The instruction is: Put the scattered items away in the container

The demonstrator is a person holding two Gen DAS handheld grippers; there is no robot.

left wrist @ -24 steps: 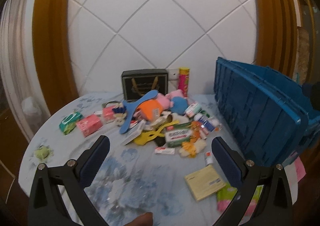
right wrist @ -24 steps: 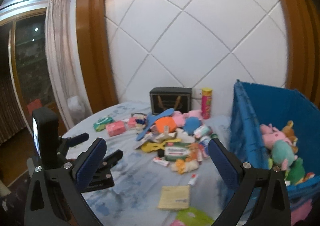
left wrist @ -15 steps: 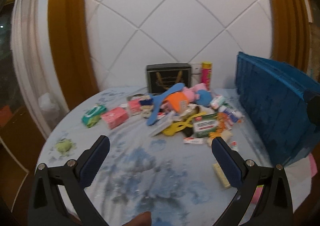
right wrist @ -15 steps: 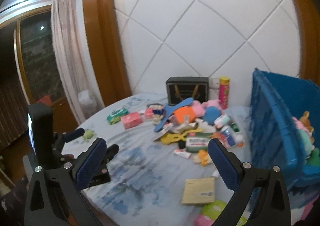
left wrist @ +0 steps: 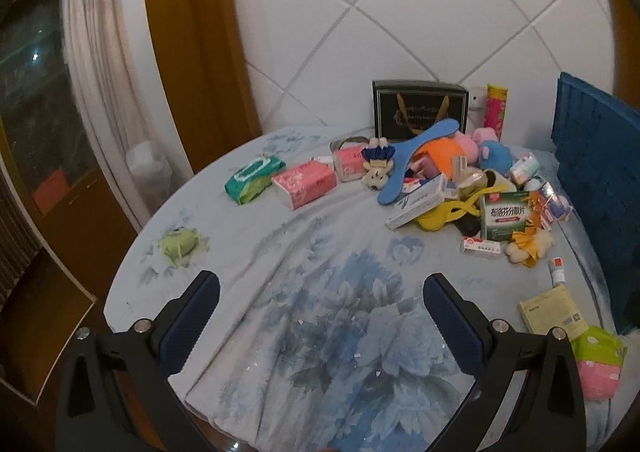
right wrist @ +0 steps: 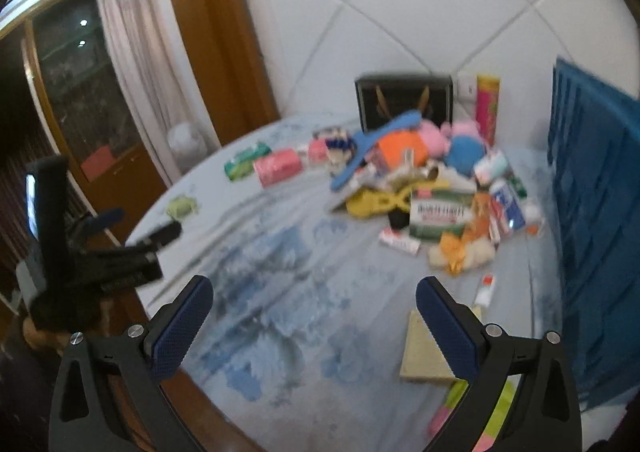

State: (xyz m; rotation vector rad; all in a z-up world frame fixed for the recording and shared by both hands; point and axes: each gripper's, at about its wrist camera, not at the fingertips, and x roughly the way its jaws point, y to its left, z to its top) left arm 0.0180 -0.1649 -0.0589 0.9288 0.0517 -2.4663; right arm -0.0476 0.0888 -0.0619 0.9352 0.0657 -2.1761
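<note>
1. Left gripper (left wrist: pixel 320 316): my jaws stand as wide as they go, with nothing between the blue pads; only the floral tablecloth (left wrist: pixel 320 332) shows in the gap.
2. Right gripper (right wrist: pixel 314 316): likewise spread fully and empty. Its view is smeared by motion.
3. Change since the earlier views: both of my cameras have swung toward the left side of the table. The blue crate (left wrist: pixel 596 188) has slid to the right edge of the left view, and its inside, with the soft toys that showed a moment ago, is now out of sight in the right view.
4. Newly centred: the green wipes pack (left wrist: pixel 254 178), the pink tissue pack (left wrist: pixel 305 184) and the small green item (left wrist: pixel 179 246) lying alone near the table's left rim.
5. Location of the task's things: the main heap (left wrist: pixel 460 188) (blue hanger, plush toys, medicine boxes, yellow clip) lies at the far right, near the crate wall; a yellow notepad (left wrist: pixel 552 310) sits just beside the crate, close to my right-hand finger.
6. Meaning, as I judge it: no item is lifted yet; the swing suggests that I am choosing among the outlying pieces on the left, which are farthest from the crate.
</note>
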